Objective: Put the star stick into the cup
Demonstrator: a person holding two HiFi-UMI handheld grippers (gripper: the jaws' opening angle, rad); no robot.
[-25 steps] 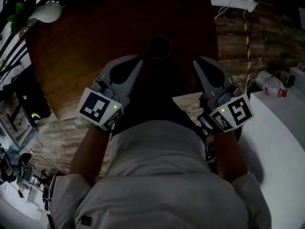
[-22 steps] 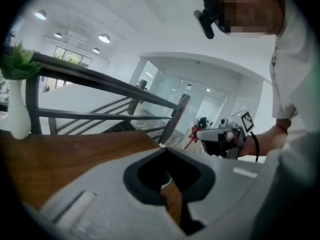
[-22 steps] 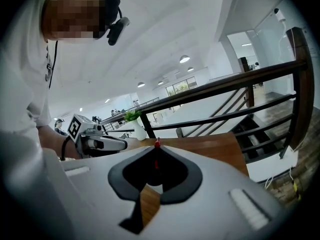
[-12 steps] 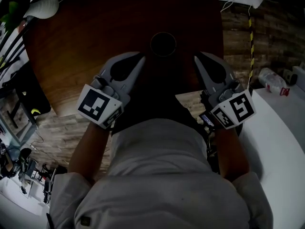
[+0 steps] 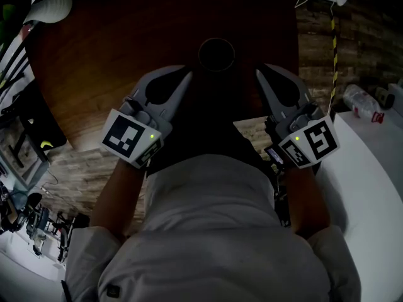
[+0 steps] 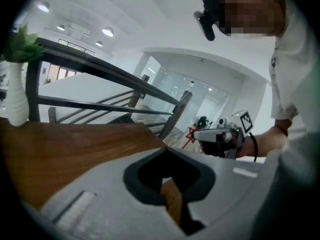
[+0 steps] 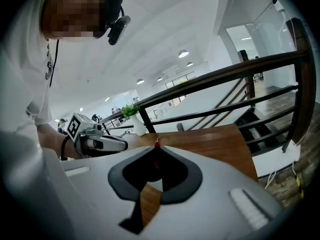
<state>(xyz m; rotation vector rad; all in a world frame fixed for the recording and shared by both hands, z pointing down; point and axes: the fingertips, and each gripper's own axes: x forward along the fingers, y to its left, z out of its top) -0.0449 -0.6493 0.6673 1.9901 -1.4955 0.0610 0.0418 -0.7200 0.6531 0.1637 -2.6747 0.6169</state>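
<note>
The cup is a dark round rim on the brown table, just beyond and between my two grippers. My right gripper is shut on the star stick. The stick's red tip pokes out above the closed jaws, and it shows as a small red star in the left gripper view. My left gripper is shut with nothing in it, level with the right one and on the other side of the cup. The cup is hidden in both gripper views.
A white vase with green leaves stands at the table's far left corner. A dark railing runs behind the table. At the right are a white counter and a plastic bottle. The person's torso fills the lower head view.
The view has shifted a little, so the cup sits slightly lower and more to the right in the picture. Both grippers stay shut and hardly move.
</note>
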